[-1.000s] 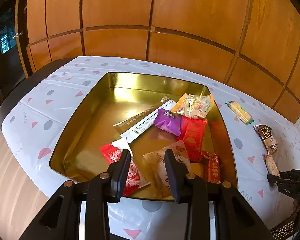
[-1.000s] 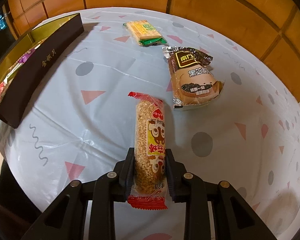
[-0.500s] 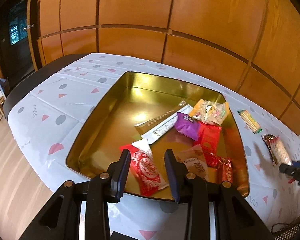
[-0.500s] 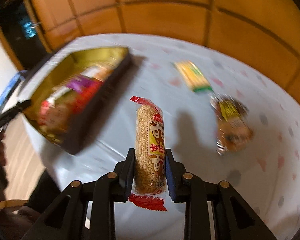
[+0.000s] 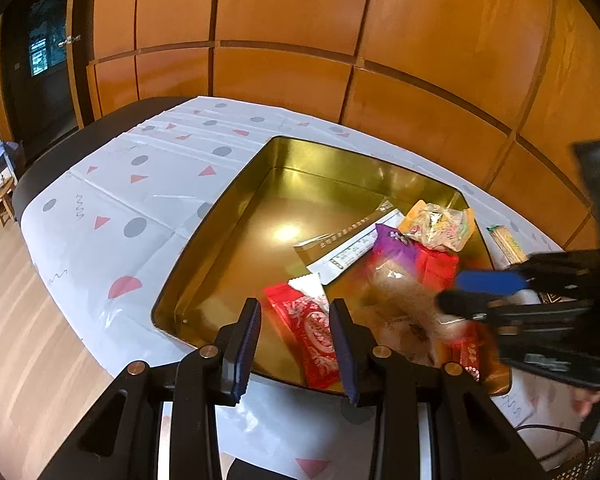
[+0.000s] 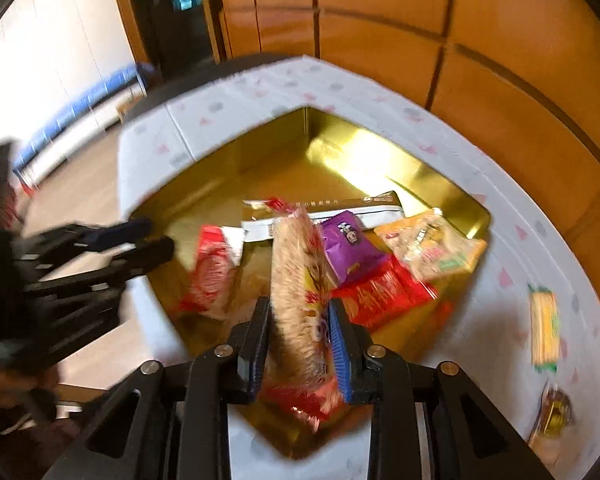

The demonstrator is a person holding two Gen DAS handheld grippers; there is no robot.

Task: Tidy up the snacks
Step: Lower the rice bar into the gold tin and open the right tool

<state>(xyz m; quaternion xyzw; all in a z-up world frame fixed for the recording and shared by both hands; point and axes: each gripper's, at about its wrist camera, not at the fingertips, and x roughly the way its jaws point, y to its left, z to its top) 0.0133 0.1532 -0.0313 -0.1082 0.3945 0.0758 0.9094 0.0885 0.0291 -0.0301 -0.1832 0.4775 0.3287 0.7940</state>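
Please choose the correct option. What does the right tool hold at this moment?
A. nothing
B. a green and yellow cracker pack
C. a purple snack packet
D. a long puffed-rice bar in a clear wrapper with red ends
D: in the right wrist view the right tool clamps the puffed-rice bar between its fingers, above the gold tin.

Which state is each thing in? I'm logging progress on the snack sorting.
Gold tin: open, partly filled.
Puffed-rice bar: clamped, held over the tin.
Right gripper: shut on the bar.
Left gripper: open, empty.
Purple packet: lying in the tin.
Yellow cracker pack: lying on the tablecloth, outside the tin.
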